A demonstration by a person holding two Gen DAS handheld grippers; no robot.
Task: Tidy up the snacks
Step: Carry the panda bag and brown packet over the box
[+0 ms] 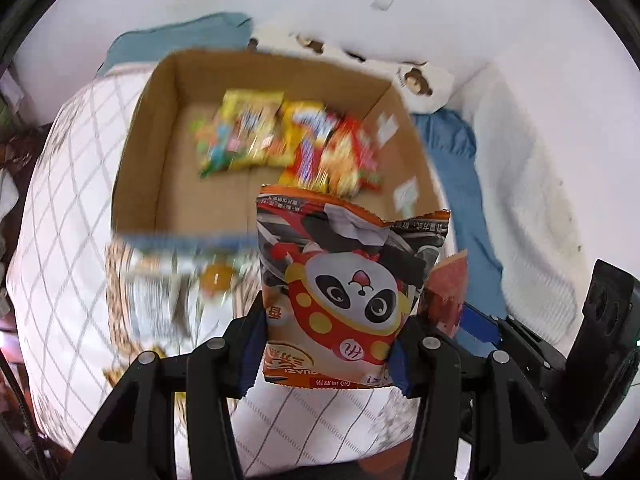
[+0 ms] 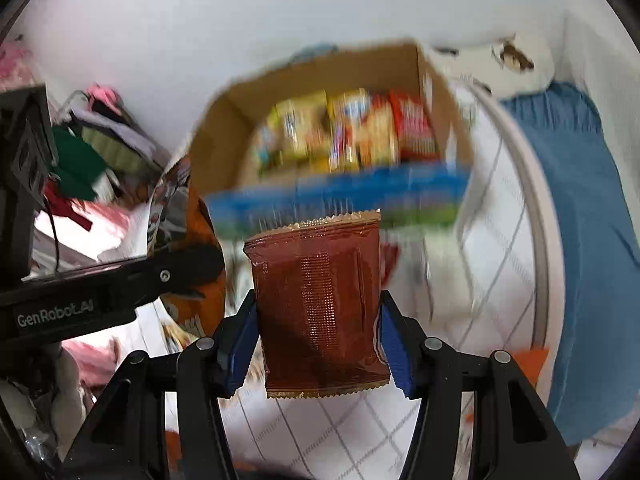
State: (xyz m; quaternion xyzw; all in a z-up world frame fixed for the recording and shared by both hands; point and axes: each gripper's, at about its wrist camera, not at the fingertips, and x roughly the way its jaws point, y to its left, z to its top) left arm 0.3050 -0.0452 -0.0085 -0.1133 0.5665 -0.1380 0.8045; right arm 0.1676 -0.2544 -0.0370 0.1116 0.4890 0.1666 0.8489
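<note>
Left gripper (image 1: 326,354) fingers clamped on panda snack bag (image 1: 344,284), long axis pointing away from them, print upside down, right gripper (image 2: 318,350) fingers gripped brown packet (image 2: 318,304) likewise, blurred cardboard box (image 1: 160,120) beyond, apparently holding snacks (image 1: 288,140)

- One open brown cardboard box (image 1: 160,152).
- About four blurred colourful snack packets (image 1: 288,140) inside it; exact count unclear.
- One orange panda-print packet (image 1: 344,292).
- One brown foil packet (image 2: 320,312).
- Two black grippers: left gripper (image 1: 324,356), right gripper (image 2: 320,356).
</note>
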